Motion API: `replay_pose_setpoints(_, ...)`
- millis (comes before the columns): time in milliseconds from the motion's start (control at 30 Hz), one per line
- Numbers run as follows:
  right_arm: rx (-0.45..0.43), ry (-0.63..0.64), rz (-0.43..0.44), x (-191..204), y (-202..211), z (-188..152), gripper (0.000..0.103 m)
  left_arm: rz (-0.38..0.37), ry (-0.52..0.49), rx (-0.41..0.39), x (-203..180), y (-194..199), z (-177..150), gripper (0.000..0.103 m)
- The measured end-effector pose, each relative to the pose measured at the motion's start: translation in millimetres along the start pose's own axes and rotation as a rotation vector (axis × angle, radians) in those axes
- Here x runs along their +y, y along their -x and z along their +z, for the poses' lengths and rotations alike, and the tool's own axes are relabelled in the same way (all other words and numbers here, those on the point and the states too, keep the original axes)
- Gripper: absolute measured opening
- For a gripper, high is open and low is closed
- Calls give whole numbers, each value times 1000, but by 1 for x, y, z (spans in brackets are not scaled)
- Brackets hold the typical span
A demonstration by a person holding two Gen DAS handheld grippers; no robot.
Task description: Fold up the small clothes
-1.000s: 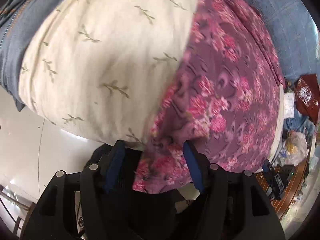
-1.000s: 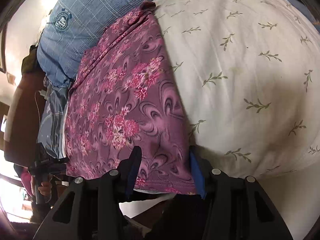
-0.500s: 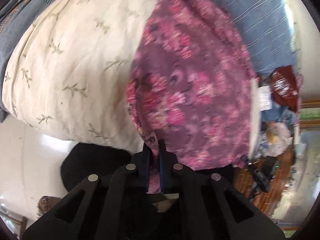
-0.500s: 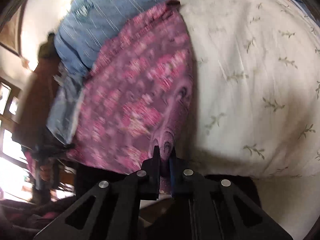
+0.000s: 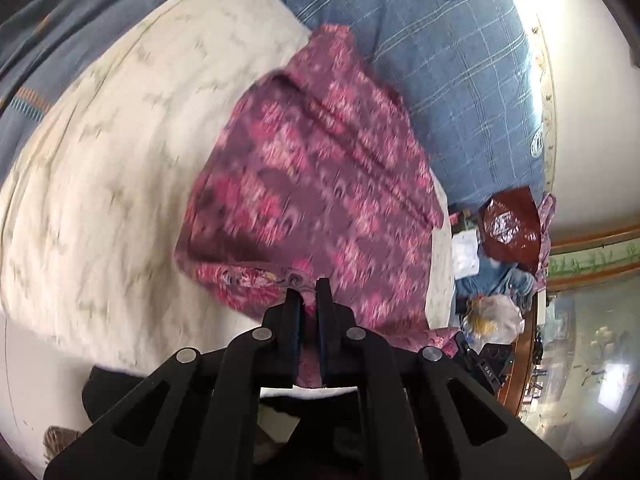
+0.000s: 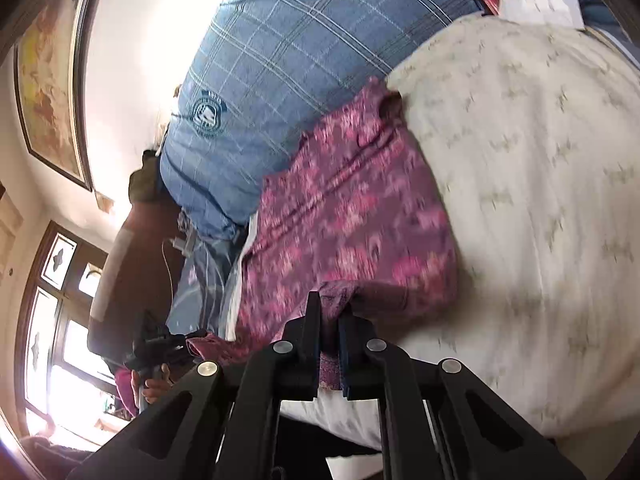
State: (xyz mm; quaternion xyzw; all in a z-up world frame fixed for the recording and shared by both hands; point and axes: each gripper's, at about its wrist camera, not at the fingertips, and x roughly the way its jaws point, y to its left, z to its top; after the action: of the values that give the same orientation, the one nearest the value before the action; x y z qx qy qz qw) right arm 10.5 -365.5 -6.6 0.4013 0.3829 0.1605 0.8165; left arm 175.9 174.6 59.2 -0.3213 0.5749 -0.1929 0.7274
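Left wrist view: a purple garment [image 5: 320, 184] of thin, soft cloth, printed with pink flowers and dark swirls, is being shown spread over a cream bedsheet [image 5: 100, 184] patterned with faint leafy sprigs; long creases are being seen running across the garment, and its near edge is being lifted into a loose fold. The left gripper [image 5: 309, 292], of black plastic, is being held nearly closed, with the garment's near hem being pinched between its jaws. A blue plaid cloth [image 5: 460, 60] bearing a round crest is being seen beyond the garment, and a glossy red bag [image 5: 510, 224] is lying off to the side. Right wrist view: the same garment [image 6: 352, 216] is being seen between the cream sheet [image 6: 540, 200] and the blue plaid cloth [image 6: 280, 60]. The right gripper [image 6: 330, 308] is likewise being kept almost shut, with a bunched corner of the garment being gripped between its jaws. A framed picture [image 6: 52, 72] is being seen on the wall.
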Motion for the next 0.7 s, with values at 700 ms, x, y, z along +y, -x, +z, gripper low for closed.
replay_pose_setpoints(700, -159, -46, 20, -11, -105, 182, 7, -82, 15, -210, -27, -72, 202, 5)
